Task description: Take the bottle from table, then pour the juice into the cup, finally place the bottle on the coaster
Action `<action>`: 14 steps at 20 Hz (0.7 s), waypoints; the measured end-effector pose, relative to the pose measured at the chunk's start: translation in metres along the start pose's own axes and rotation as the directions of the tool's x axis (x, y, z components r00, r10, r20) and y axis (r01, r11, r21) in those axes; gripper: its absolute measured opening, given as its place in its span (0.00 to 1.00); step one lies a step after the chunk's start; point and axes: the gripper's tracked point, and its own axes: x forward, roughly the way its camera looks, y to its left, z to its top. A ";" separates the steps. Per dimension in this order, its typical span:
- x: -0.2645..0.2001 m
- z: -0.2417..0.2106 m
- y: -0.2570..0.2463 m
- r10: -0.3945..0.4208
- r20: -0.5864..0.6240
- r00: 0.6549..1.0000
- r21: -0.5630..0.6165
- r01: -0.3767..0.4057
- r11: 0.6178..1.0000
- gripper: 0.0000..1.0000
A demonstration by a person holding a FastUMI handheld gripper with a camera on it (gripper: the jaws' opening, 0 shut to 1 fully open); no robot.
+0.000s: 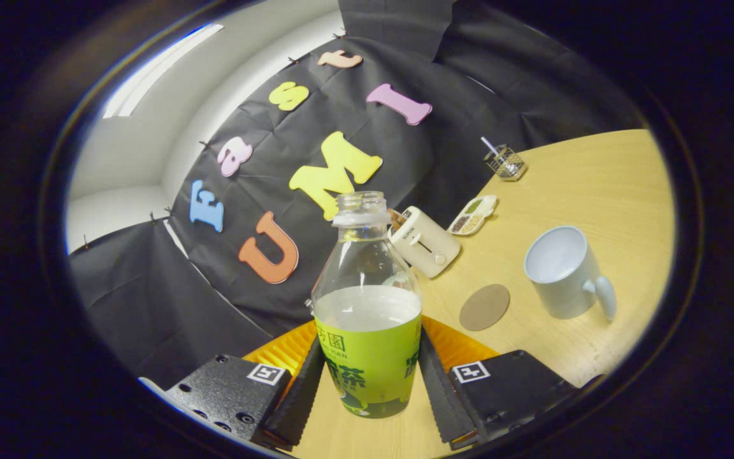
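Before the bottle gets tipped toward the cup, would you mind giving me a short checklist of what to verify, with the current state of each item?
1. Grip: the tongs have both fingers pressed against the sides of the bottle. Ok.
2. Cap off: the bottle's neck is open, with no cap on it. Ok.
3. Liquid to pour: pale juice fills the bottle to just above its green label. Ok.
4. Cup ready: it looks empty, beyond the tongs, with its mouth open toward the bottle. Ok.
5. Coaster free: bare, lying between the bottle and the cup. Ok.
6. Bottle lifted off the table: cannot tell.
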 end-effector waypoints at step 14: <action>0.017 0.001 0.008 0.081 0.015 0.997 0.381 -0.080 0.921 0.79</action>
